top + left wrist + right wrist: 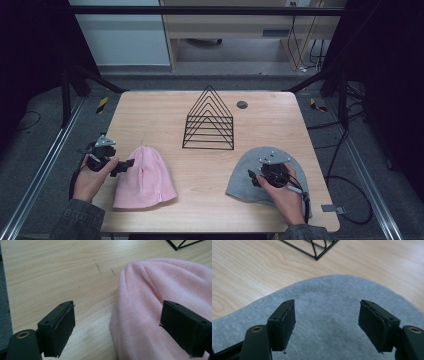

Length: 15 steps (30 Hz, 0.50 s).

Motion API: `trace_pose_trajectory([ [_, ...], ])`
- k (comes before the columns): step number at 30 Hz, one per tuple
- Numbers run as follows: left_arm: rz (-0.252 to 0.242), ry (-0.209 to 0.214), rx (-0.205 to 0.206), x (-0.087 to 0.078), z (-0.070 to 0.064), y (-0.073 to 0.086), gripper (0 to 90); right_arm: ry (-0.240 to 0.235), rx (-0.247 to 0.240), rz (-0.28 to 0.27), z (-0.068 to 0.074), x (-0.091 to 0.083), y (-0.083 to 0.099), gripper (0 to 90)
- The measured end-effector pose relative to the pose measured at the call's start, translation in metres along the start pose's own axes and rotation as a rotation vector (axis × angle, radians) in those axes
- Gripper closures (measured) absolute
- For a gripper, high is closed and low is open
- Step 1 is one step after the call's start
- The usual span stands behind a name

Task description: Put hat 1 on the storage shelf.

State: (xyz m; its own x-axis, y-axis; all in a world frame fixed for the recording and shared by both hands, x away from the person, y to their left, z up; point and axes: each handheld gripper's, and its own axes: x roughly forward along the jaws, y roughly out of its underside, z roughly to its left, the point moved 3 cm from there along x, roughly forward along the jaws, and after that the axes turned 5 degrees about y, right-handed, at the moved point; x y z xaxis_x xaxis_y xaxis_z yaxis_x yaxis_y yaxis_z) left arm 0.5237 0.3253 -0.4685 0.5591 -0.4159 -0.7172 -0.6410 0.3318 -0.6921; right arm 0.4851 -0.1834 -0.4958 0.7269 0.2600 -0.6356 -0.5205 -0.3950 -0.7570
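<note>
A pink beanie [145, 177] [155, 285] lies flat at the table's front left. My left gripper [126, 164] [117, 312] is open at the hat's left edge: one jaw is over bare wood, the other over the pink knit. At the front right lies a grey beanie [242, 177] [329, 290]. My right gripper [253, 176] [327, 307] hovers open above it, with grey fabric showing between the jaws and nothing gripped.
A black wire rack [210, 121] [317, 247] [182, 243] of triangular frames stands at the middle of the wooden table [150, 110]. A small dark round disc [242, 104] lies behind it to the right. Cables trail off the right edge.
</note>
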Motion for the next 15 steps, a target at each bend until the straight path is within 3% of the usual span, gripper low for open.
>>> trace_pose_trajectory([
  [5, -0.003, -0.006, 0.018, -0.0045, -0.0031, -0.0054, 16.7, 0.000, 0.016, 0.009, -0.0020, -0.0003, 0.0027, 32.9],
  [10, -0.006, 0.000, 0.027, -0.0024, -0.0071, -0.0086, 20.0, 0.005, 0.073, 0.016, -0.0044, -0.0023, 0.0013, 25.9],
  [14, -0.008, -0.016, 0.027, -0.0005, -0.0048, -0.0089, 24.6, 0.009, 0.072, 0.023, -0.0045, -0.0009, 0.0013, 24.5],
  [15, -0.025, -0.028, 0.031, -0.0014, -0.0028, -0.0096, 30.6, 0.005, 0.070, 0.028, -0.0026, -0.0004, 0.0007, 25.9],
])
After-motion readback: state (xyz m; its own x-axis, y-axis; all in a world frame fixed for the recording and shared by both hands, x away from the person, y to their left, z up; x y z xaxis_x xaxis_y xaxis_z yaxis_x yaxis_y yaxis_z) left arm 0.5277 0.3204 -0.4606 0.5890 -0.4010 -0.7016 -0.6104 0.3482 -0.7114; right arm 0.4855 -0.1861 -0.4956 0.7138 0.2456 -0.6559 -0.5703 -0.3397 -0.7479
